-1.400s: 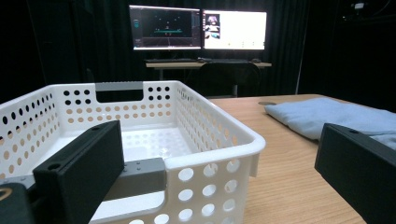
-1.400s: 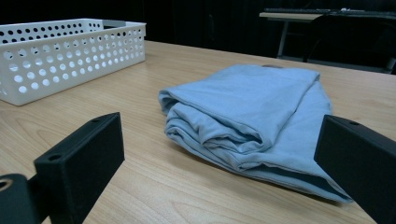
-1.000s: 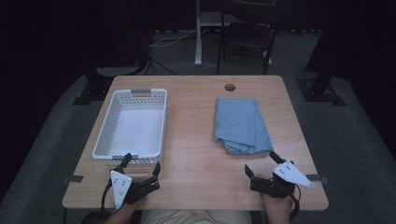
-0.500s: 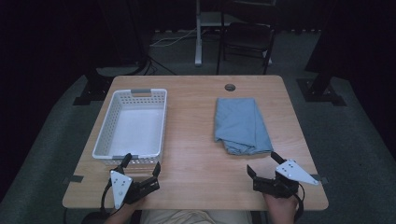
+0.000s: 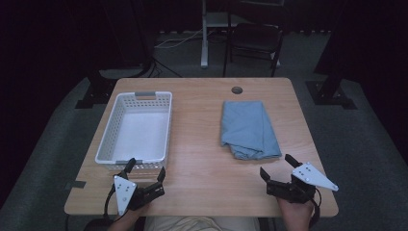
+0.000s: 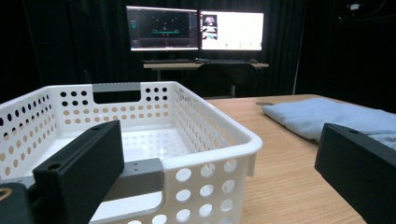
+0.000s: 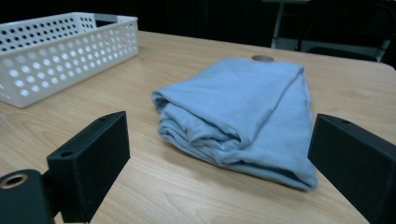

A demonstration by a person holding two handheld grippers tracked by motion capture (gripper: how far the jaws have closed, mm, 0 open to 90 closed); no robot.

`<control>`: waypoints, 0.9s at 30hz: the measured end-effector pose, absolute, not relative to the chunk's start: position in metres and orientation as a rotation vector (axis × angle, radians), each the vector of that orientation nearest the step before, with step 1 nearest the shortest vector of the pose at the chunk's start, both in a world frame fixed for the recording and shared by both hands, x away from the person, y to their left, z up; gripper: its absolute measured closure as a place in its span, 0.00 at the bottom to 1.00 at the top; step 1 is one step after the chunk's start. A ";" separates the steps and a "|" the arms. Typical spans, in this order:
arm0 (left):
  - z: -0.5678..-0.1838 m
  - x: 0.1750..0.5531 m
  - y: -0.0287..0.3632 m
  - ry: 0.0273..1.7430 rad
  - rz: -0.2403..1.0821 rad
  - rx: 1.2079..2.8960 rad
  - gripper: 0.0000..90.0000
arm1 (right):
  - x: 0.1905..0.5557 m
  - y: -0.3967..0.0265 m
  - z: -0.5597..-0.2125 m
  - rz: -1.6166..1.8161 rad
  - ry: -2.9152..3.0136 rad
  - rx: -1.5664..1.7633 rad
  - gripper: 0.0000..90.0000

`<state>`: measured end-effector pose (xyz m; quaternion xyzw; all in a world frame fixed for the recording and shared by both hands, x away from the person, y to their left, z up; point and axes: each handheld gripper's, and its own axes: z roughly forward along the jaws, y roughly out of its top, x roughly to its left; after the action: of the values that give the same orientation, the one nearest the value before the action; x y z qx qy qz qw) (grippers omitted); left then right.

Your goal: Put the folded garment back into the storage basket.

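Right gripper (image 5: 279, 172), jaws spread and empty, faces a folded blue cloth (image 5: 248, 129).
Cloth's long axis runs straight away from it; left gripper (image 5: 146, 169) likewise gapes before a white basket (image 5: 113, 129).

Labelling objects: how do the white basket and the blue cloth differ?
The white perforated basket is rigid, open-topped and empty; the folded blue cloth is soft and lies flat. The basket sits on the table's left half, the cloth on its right. Both rest untouched on the wooden table.

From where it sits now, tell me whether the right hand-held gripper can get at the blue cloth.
Probably yes. The right hand-held gripper sits open, just short of the near end of the cloth, facing it. Bare table lies between them, and the basket is well off to the side.
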<state>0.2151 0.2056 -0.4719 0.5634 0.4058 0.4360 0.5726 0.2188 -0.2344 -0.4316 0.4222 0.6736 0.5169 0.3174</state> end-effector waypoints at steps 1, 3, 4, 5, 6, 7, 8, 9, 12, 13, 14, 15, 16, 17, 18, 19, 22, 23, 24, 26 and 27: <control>-0.472 0.215 0.206 0.951 1.022 1.321 0.03 | 0.218 -0.235 -0.429 1.364 1.771 1.101 0.06; -0.472 0.215 0.206 0.951 1.022 1.321 0.03 | 0.217 -0.235 -0.424 1.356 1.766 1.088 0.06; -0.472 0.215 0.206 0.951 1.023 1.321 0.03 | 0.217 -0.236 -0.418 1.363 1.763 1.079 0.06; -0.472 0.215 0.206 0.952 1.022 1.320 0.03 | 0.218 -0.237 -0.416 1.365 1.764 1.073 0.06; -0.472 0.215 0.206 0.952 1.022 1.320 0.03 | 0.218 -0.237 -0.416 1.365 1.764 1.073 0.06; -0.472 0.215 0.206 0.952 1.022 1.320 0.03 | 0.219 -0.237 -0.414 1.369 1.764 1.073 0.06; -0.472 0.215 0.206 0.952 1.023 1.320 0.03 | 0.220 -0.238 -0.410 1.367 1.759 1.070 0.06; -0.472 0.215 0.206 0.951 1.023 1.319 0.03 | 0.221 -0.239 -0.407 1.368 1.760 1.066 0.06; -0.472 0.215 0.206 0.951 1.023 1.319 0.03 | 0.224 -0.242 -0.399 1.377 1.753 1.053 0.06; -0.472 0.215 0.206 0.951 1.023 1.319 0.03 | 0.226 -0.243 -0.392 1.374 1.744 1.046 0.06; -0.472 0.215 0.206 0.951 1.023 1.319 0.03 | 0.226 -0.243 -0.392 1.374 1.744 1.046 0.06; -0.472 0.215 0.206 0.951 1.023 1.319 0.03 | 0.228 -0.245 -0.389 1.379 1.746 1.043 0.06; -0.472 0.215 0.206 0.951 1.023 1.319 0.03 | 0.230 -0.246 -0.385 1.378 1.742 1.044 0.06; -0.472 0.215 0.206 0.951 1.022 1.319 0.03 | 0.232 -0.247 -0.381 1.384 1.748 1.036 0.06; -0.472 0.215 0.206 0.951 1.022 1.319 0.03 | 0.234 -0.248 -0.378 1.384 1.751 1.040 0.06; -0.472 0.215 0.206 0.951 1.022 1.319 0.03 | 0.236 -0.250 -0.375 1.386 1.746 1.038 0.06; -0.472 0.215 0.206 0.951 1.022 1.319 0.03 | 0.240 -0.252 -0.364 1.390 1.749 1.027 0.06; -0.472 0.215 0.206 0.951 1.023 1.320 0.03 | 0.242 -0.253 -0.361 1.393 1.750 1.026 0.06; -0.472 0.215 0.206 0.951 1.022 1.322 0.03 | 0.243 -0.254 -0.358 1.396 1.747 1.025 0.06; -0.472 0.215 0.206 0.952 1.021 1.320 0.03 | 0.246 -0.255 -0.353 1.406 1.754 1.026 0.06; -0.472 0.215 0.206 0.952 1.021 1.321 0.03 | 0.248 -0.256 -0.351 1.412 1.756 1.026 0.06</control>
<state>0.2151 0.2056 -0.4719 0.5633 0.4060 0.4356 0.5728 0.2482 -0.2563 -0.3507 0.3915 0.6703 0.5391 0.3268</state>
